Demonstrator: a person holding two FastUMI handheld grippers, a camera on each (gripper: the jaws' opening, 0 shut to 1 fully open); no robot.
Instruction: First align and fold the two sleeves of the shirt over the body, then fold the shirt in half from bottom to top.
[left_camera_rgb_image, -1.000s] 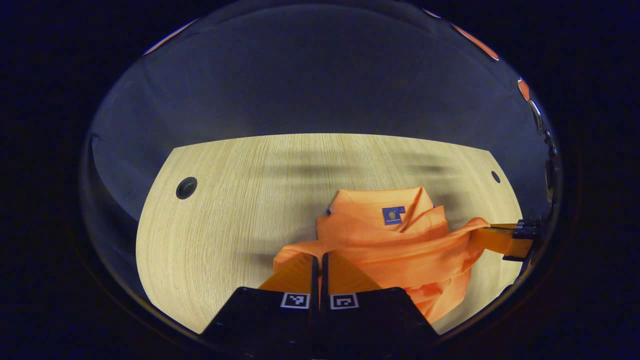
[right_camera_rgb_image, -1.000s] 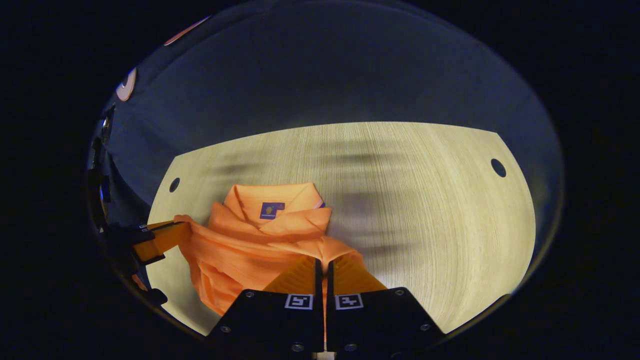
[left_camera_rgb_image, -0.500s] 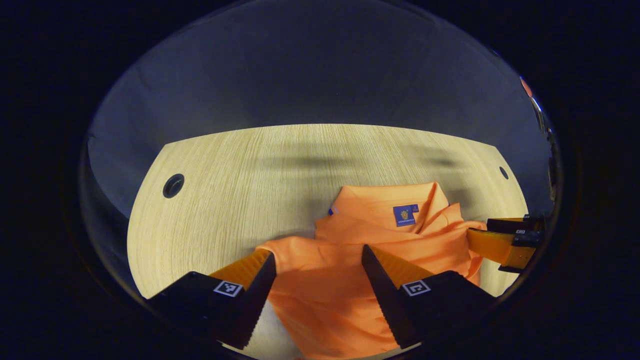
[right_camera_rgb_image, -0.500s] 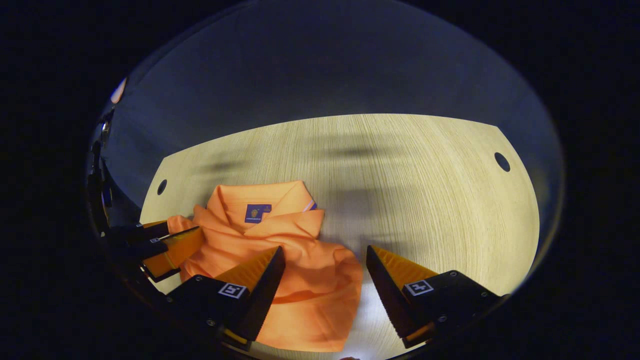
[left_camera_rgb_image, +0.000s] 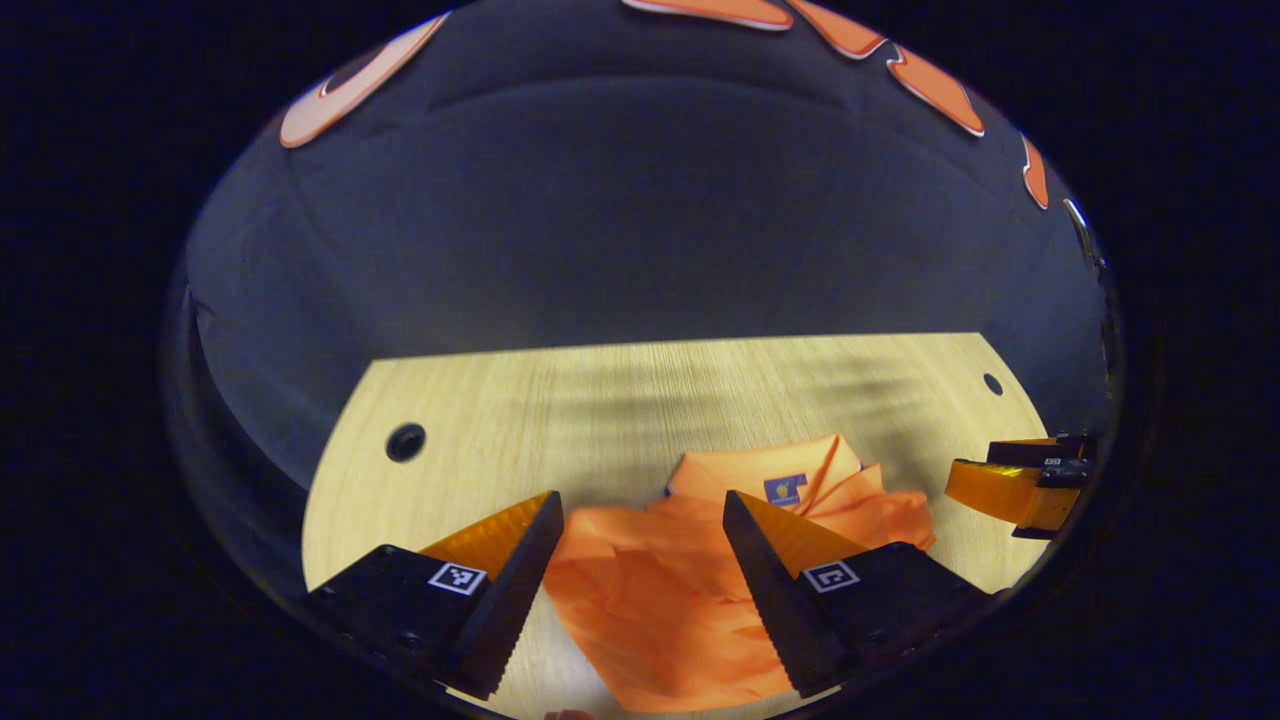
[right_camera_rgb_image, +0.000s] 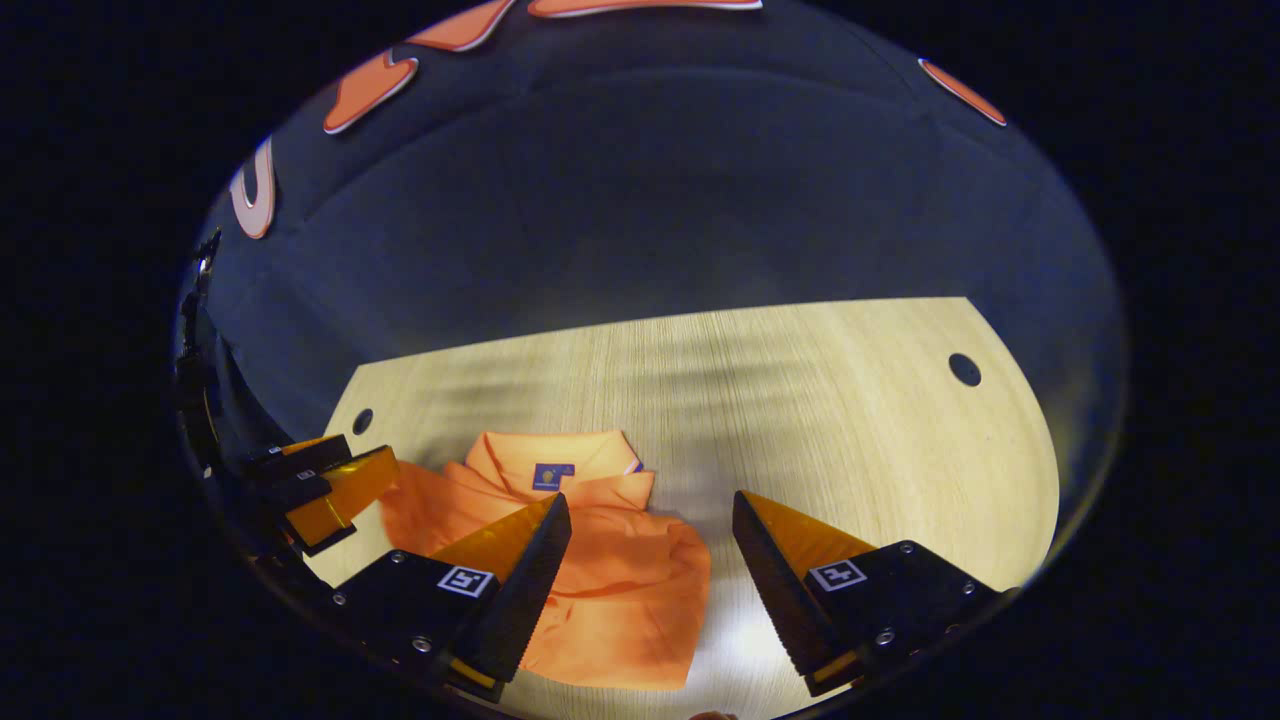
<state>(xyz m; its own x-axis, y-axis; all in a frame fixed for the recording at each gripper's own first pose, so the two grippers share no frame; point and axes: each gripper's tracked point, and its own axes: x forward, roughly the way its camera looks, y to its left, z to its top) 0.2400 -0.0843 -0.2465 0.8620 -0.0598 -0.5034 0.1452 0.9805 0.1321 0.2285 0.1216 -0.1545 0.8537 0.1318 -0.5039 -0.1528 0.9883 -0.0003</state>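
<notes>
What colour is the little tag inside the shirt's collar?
The tag is dark blue with a small yellowish mark, sewn inside the orange shirt. The left gripper view shows it best.

1. The left gripper view looks forward from just above the shirt (left_camera_rgb_image: 690, 590), close.
2. The right gripper view does likewise.
3. Both share the shirt and the counter (right_camera_rgb_image: 820, 400).

Black claw (left_camera_rgb_image: 636, 520) bodies with square coded markers, screws, saw-toothed finger edges.
</notes>
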